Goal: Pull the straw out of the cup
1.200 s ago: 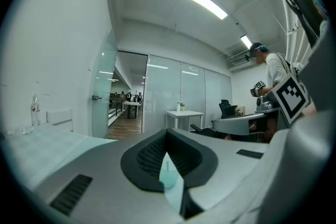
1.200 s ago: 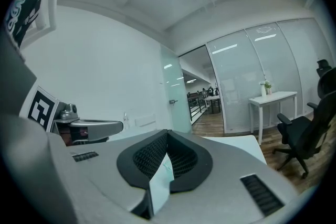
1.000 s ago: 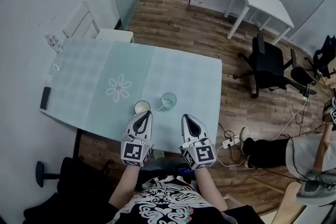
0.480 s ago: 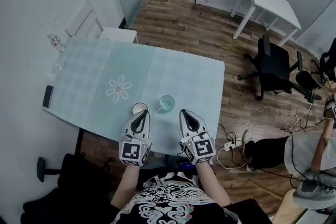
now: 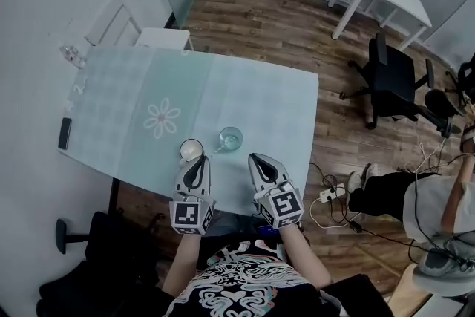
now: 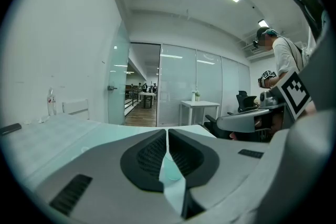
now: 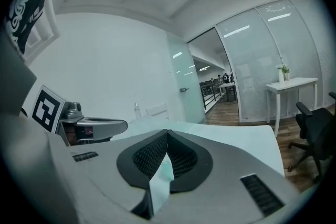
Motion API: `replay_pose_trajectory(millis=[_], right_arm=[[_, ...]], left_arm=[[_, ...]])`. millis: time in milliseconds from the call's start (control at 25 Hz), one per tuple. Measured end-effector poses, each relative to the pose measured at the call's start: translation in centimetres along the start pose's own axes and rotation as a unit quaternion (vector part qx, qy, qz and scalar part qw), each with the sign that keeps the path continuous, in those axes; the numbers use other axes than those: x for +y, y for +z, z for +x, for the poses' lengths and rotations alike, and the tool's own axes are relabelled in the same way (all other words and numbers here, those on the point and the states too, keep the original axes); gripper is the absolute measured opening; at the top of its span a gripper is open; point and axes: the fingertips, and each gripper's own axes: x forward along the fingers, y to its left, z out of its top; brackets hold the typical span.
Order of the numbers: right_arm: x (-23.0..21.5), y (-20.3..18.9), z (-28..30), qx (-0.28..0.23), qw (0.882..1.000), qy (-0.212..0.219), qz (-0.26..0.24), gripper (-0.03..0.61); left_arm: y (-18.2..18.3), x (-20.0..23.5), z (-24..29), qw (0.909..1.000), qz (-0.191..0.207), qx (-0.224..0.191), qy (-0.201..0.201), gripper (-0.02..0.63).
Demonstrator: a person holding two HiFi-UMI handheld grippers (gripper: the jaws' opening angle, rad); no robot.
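Observation:
A clear glass (image 5: 231,138) stands near the table's near edge, with a thin straw (image 5: 220,148) leaning out toward its lower left. A white cup (image 5: 191,150) stands just left of it. My left gripper (image 5: 200,159) hovers at the near edge just right of the white cup. Its jaws have just been opening and stand a crack apart with nothing in them. Through that slit the glass (image 6: 170,169) shows faintly. My right gripper (image 5: 257,157) is beside it, right of the glass and short of it, jaws shut and holding nothing.
The pale green table (image 5: 260,100) carries a dark phone (image 5: 64,133) at its left edge and a small bottle (image 5: 72,54) at the far left corner. A white chair (image 5: 119,26) stands behind it. A black office chair (image 5: 393,82), floor cables and a seated person (image 5: 415,204) are to the right.
Both grippers have sunk slightly toward the table's near edge, still side by side. The head view has shifted a little. Cup, glass and straw have not moved.

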Motion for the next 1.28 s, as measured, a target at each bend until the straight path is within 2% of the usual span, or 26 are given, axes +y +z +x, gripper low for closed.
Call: replay_pose_trajectory(millis=[120,200,320,640,880,1040,1280], right_arm=[[0.0,-0.2,0.4,0.005,1.000,0.009,0.002,0.025],[-0.1,-0.4,0.9,0.009,1.000,0.015,0.000,0.025],[0.2,-0.8,1.4,0.018,1.000,0.024,-0.005,0.025],[0.7,-2.2,2.4,0.045,0.997,0.057,-0.009,0.025],[-0.1,-3.2,2.7,0.055,0.996,0.065,-0.007,0.025],[-0.9,-3.8,3.2,0.059,0.996,0.063,-0.011,0.025],[-0.9,-4.3,3.5,0.067,0.995,0.071,-0.016,0.025]], left_arm=[[-0.8,-0.1,0.1,0.9999,-0.010,0.009,0.000,0.019],[-1.3,-0.4,0.2,0.9996,-0.023,0.013,-0.011,0.105],[-2.2,-0.7,0.4,0.9988,-0.038,0.025,-0.017,0.145],[-3.5,-0.9,1.9,0.9966,-0.063,0.045,-0.027,0.147],[-4.8,-1.6,3.3,0.9953,-0.068,0.059,-0.036,0.147],[-4.8,-2.0,3.9,0.9955,-0.056,0.064,-0.042,0.147],[-5.0,-1.2,4.3,0.9956,-0.061,0.064,-0.031,0.132]])
